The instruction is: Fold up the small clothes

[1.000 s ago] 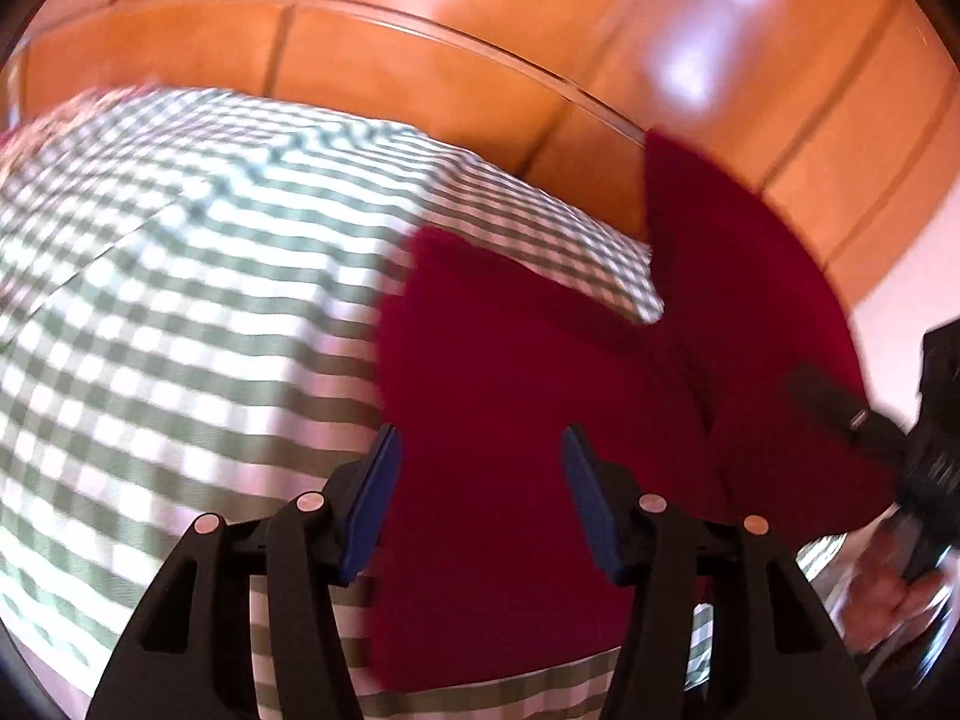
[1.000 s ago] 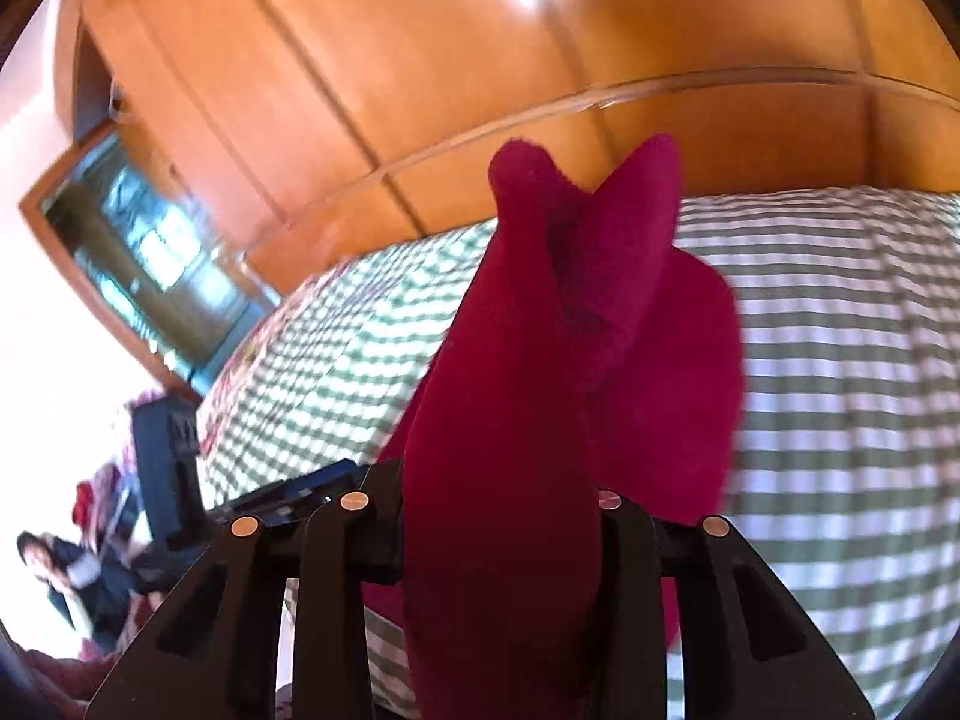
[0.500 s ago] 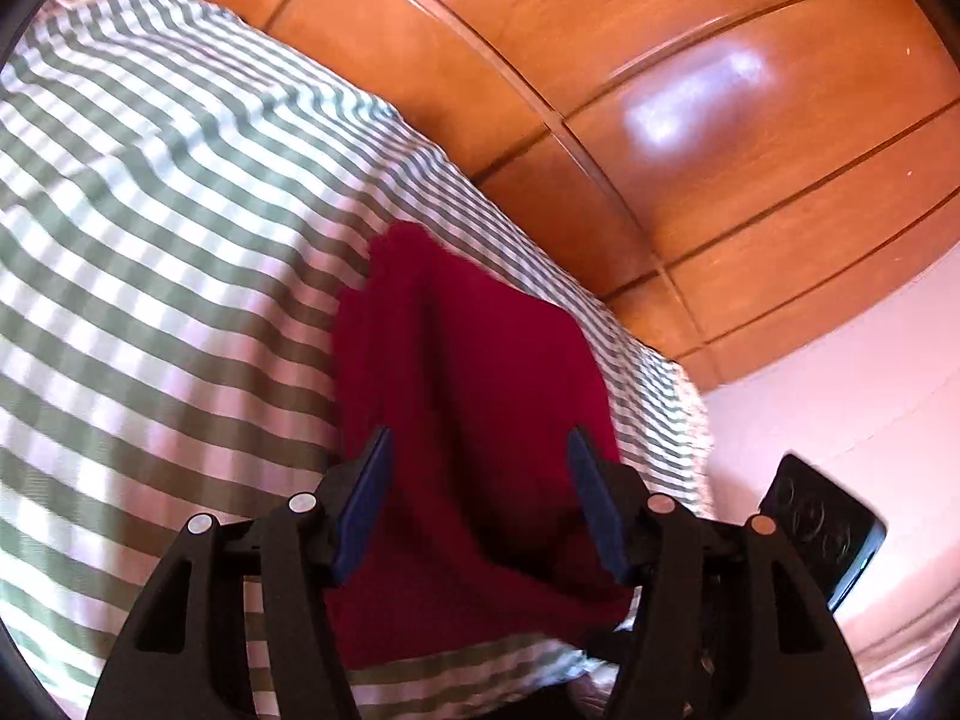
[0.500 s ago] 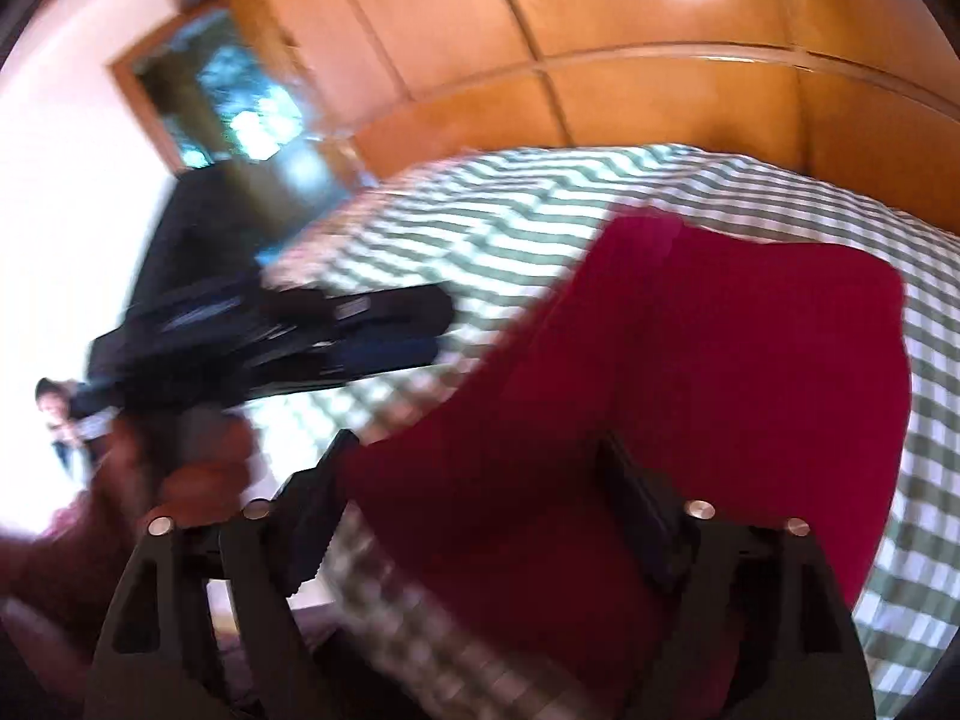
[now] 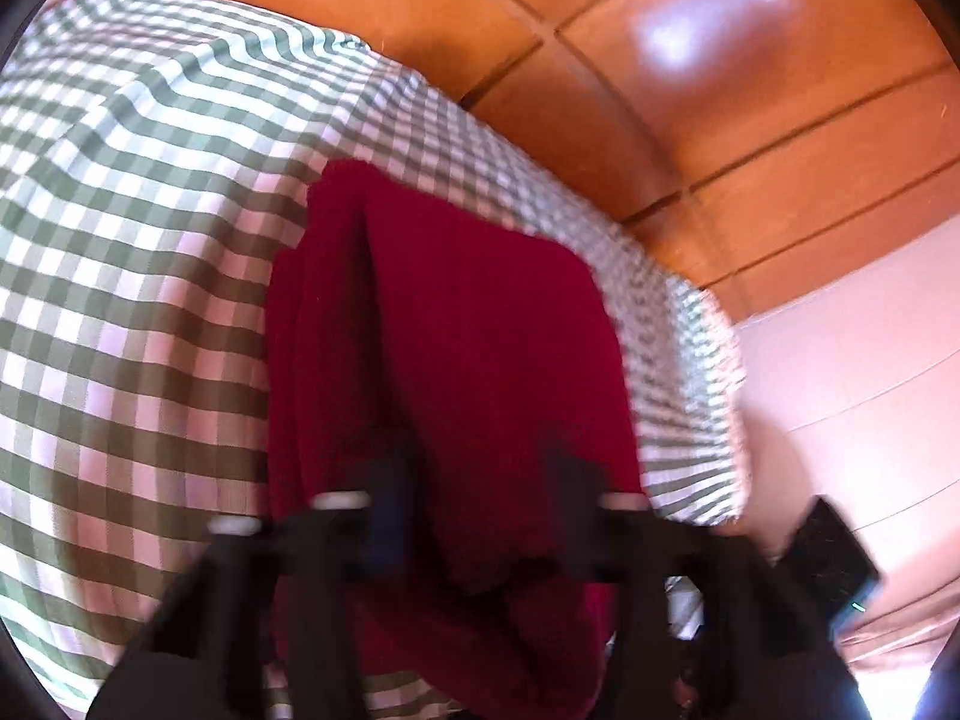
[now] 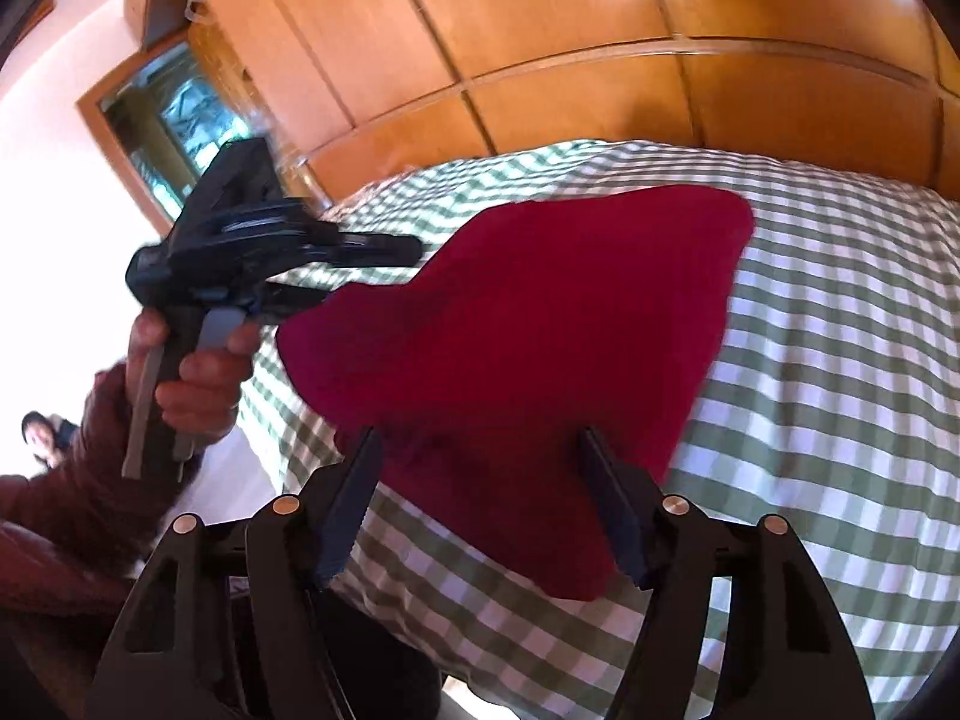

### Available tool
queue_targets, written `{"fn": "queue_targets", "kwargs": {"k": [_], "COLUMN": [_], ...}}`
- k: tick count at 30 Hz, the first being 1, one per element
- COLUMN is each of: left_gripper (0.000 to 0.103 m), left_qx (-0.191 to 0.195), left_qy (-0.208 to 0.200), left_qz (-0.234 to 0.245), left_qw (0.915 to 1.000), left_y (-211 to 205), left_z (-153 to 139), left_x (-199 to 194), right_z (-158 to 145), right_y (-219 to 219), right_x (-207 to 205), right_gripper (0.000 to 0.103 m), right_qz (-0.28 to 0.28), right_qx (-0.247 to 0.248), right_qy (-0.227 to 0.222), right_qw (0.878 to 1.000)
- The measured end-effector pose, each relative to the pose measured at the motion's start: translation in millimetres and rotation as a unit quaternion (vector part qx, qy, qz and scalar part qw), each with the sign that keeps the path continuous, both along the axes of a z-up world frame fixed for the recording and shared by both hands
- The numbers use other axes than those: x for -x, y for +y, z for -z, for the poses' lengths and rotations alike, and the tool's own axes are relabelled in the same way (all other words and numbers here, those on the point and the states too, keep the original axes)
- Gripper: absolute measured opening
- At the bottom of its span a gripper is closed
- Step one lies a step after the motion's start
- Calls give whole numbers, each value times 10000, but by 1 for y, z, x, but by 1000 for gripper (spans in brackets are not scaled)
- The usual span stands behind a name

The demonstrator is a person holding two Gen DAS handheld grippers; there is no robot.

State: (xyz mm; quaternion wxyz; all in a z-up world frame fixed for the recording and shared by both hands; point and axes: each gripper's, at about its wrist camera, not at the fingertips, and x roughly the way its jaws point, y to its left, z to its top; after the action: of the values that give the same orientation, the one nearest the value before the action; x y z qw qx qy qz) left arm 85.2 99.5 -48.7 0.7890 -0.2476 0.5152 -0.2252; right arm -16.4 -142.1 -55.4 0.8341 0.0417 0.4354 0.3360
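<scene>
Only the right wrist view shows the left gripper [image 6: 384, 264] from outside. A left hand [image 6: 186, 372] in a dark red sleeve [image 6: 90, 480] grips its handle and aims it across and slightly down at the corner of the cloth. That view also takes in a framed window [image 6: 174, 114] and a second person [image 6: 36, 432], small at the left edge. The left wrist view is smeared by motion, and it alone shows a raised fold running down the garment.

The dark red garment [image 5: 468, 330] lies on a bed [image 5: 120, 210] covered in a green and white checked sheet. It sits close to a corner and reaches the near edge. Part of it lies flat, with one rounded end towards the wooden wardrobe [image 6: 540, 30] behind the bed.

The left fingers have just been closing with red cloth between them. The blur hides whether they actually pinch it.

The right gripper [image 6: 480, 468] points down at the garment's near end. Its fingers stand spread, one to each side of the cloth and not squeezing it, after just closing a little.
</scene>
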Motion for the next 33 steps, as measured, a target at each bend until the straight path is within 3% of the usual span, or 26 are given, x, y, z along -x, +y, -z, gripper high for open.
{"fn": "queue_targets", "kwargs": {"k": [1, 4, 6, 9, 12, 16, 19, 24, 28, 33], "left_gripper": [14, 13, 13, 13, 14, 38, 41, 46, 46, 46], "left_qx": [-289, -491, -719, -1224, -1714, -2186, -2377, -2602, -2730, -2812], "left_qy": [-215, -612, -615, -257, -681, -853, -1076, -1312, -1352, -1335], "left_qz": [-86, -232, -342, -471, -607, -938, -975, -1063, -1031, -988], "left_qw": [9993, 9966, 9949, 9910, 9810, 9675, 9604, 9507, 9469, 9452], "left_y": [-2, 9, 16, 18, 7, 3, -4, -6, -13, -14], "left_z": [-5, -17, -13, 22, 21, 4, -9, -21, -19, -14], "left_x": [5, 25, 30, 35, 51, 52, 53, 53, 50, 50], "right_z": [1, 8, 15, 40, 50, 43, 28, -7, -17, -17], "right_y": [7, 25, 36, 44, 55, 57, 45, 2, -11, -2], "right_x": [2, 9, 15, 13, 15, 14, 6, -14, -43, -72], "right_gripper": [67, 67, 67, 67, 68, 73, 73, 73, 73, 73], "right_qz": [-49, -259, -374, -442, -480, -615, -697, 40, 693, 954], "right_qx": [72, 113, 271, 384, 637, 671, 362, -161, 29, 239], "right_qy": [-43, -30, -62, 187, 13, 36, 250, 153, -54, -123], "right_qw": [10000, 9996, 9989, 9981, 9968, 9958, 9966, 9997, 9976, 9951]}}
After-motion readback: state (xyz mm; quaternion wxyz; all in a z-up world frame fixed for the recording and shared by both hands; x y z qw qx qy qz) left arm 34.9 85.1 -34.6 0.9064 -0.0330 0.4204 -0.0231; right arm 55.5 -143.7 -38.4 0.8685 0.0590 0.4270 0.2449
